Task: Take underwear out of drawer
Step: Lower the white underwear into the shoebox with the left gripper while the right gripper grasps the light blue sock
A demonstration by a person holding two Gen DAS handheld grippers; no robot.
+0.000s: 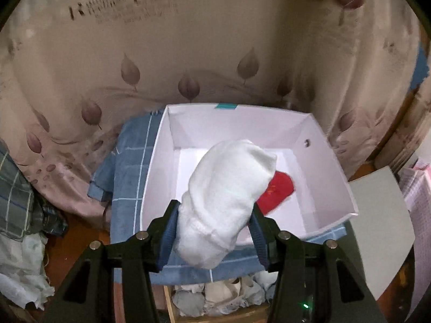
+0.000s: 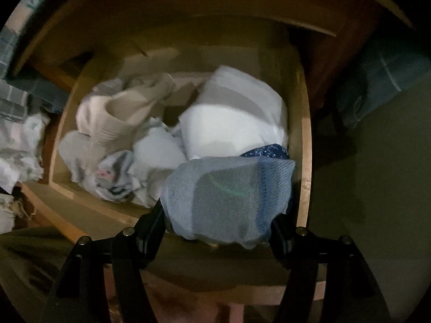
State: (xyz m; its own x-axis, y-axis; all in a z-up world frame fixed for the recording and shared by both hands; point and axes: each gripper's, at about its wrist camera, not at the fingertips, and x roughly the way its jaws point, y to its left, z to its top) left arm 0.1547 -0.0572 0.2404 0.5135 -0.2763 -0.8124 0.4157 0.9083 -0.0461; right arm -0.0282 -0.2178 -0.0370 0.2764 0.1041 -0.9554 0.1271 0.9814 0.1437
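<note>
A white bundle (image 1: 221, 202) of underwear hung pinched in my left gripper (image 1: 212, 231), its jaws pressing on both sides of the cloth, poised over the open white box (image 1: 326, 161). A red piece (image 1: 277, 191) already lay on the box floor, partly hidden behind the bundle. The box sat on a blue checked cloth (image 1: 134, 167) against a leaf-print bedspread (image 1: 188, 62), with the drawer's heap just visible below the cloth's near edge.

In my right gripper (image 2: 218, 215), a grey-blue knit piece (image 2: 229, 196) was clamped between the jaws above the front right corner of the wooden drawer (image 2: 305, 145). More garments remained inside it: a large white fold (image 2: 234, 123), a beige piece (image 2: 118, 115) and a small patterned one (image 2: 115, 180), blurred in the dim light.

I judged the step to be carrying: two pieces were out or nearly out, neither released. The next move called for lowering the white bundle into the box and spreading the left jaws, then bringing the grey-blue piece clear of the drawer wall without snagging its neighbours.
</note>
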